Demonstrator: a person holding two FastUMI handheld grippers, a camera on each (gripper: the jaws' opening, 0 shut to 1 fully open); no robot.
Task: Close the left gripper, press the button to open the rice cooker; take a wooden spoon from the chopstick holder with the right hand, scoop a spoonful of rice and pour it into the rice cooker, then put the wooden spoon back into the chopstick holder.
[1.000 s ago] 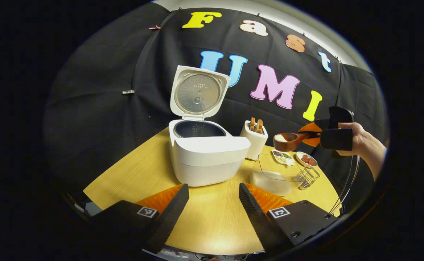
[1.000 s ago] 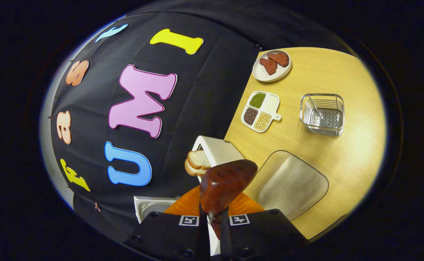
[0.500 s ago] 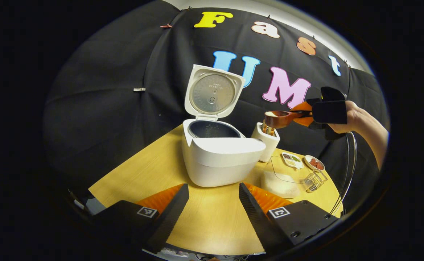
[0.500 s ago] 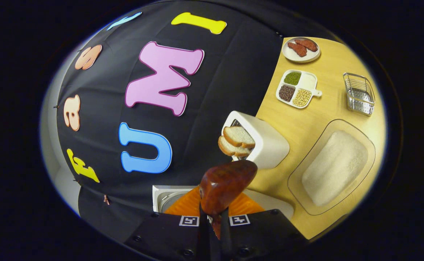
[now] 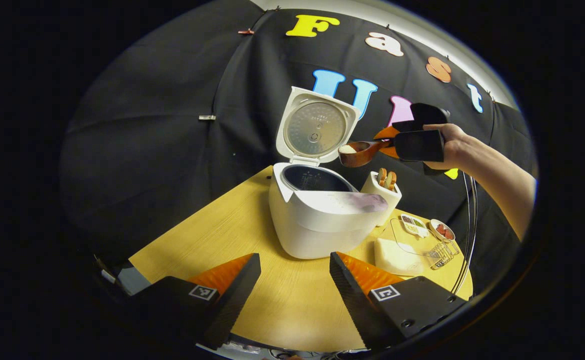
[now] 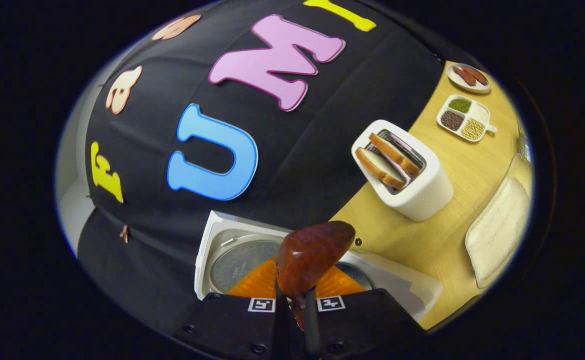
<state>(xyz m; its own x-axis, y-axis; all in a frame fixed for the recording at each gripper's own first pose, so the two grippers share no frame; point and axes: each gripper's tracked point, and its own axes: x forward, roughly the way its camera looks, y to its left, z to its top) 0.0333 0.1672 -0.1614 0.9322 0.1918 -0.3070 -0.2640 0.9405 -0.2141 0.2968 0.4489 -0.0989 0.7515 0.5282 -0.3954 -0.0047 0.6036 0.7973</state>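
Hovering low over the near edge of the wooden table, the left gripper has its fingers spread wide apart with nothing between them. Just beyond it stands the rice cooker, its lid raised upright and the dark inner pot exposed. To its right lie a clear dish of rice, a wire chopstick holder and a toaster with two bread slices. Above the cooker's right rim, the right gripper, held by a hand, is clamped on the handle of the wooden spoon, whose bowl carries white rice; in the right gripper view the spoon's underside hangs over the cooker's opening.
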